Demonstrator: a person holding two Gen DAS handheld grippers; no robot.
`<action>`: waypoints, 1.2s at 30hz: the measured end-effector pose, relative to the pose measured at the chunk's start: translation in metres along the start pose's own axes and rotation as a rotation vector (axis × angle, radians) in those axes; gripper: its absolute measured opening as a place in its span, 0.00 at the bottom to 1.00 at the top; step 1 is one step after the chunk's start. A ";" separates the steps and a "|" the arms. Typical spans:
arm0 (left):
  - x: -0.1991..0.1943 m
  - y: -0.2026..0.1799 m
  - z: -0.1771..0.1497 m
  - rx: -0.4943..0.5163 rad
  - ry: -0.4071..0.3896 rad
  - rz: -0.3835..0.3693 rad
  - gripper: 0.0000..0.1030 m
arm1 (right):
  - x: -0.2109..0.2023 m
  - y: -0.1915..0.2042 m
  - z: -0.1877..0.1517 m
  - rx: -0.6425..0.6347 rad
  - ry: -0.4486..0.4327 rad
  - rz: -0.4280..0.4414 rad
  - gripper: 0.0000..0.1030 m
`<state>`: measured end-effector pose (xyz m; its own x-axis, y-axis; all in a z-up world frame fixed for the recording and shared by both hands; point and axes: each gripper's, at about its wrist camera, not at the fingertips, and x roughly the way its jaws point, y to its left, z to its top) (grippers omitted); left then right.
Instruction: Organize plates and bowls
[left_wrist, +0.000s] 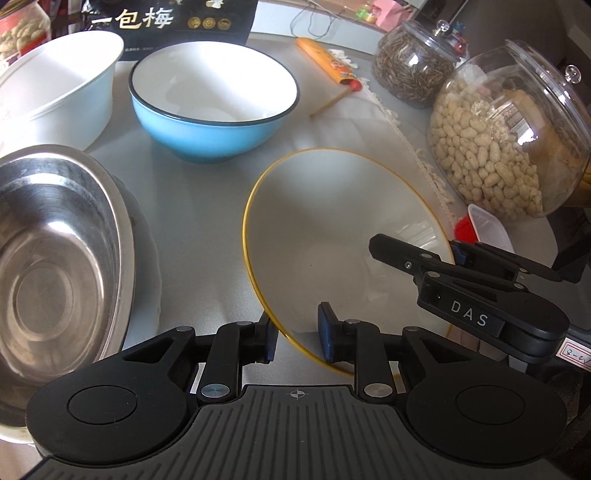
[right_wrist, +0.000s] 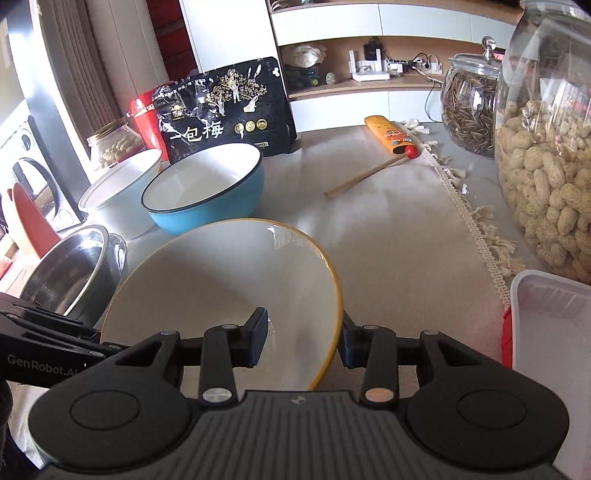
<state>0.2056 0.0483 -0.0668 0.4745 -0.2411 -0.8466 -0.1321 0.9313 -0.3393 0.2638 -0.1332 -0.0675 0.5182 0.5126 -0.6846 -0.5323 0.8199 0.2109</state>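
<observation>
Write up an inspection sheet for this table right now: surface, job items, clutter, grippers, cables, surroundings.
Surface: grey cloth with fringed trim.
Job's things: yellow-rimmed bowl nearest; blue bowl, white bowl and steel bowl apart, unstacked.
Clutter: peanut jar, seed jar, black snack bag, orange toy, plastic tub.
Grippers: left gripper and right gripper each straddle the yellow rim, jaws open.
Cables: thin wire at far edge.
Surroundings: shelving behind.

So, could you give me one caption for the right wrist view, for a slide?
Right gripper straddles the rim of the yellow-rimmed bowl, jaws open, with the blue bowl behind it.
</observation>
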 end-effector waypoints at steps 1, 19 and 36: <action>-0.001 0.001 0.000 -0.009 0.003 -0.004 0.25 | 0.000 -0.001 0.000 0.010 -0.001 0.009 0.38; -0.019 -0.011 -0.006 -0.013 -0.133 0.112 0.23 | -0.013 -0.028 -0.012 0.131 -0.048 0.047 0.38; -0.090 -0.015 0.081 0.078 -0.405 -0.136 0.23 | -0.072 0.013 0.066 0.007 -0.101 -0.171 0.63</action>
<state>0.2357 0.0784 0.0475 0.7880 -0.2508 -0.5622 0.0135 0.9201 -0.3916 0.2638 -0.1422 0.0307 0.6657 0.3884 -0.6372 -0.4264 0.8987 0.1023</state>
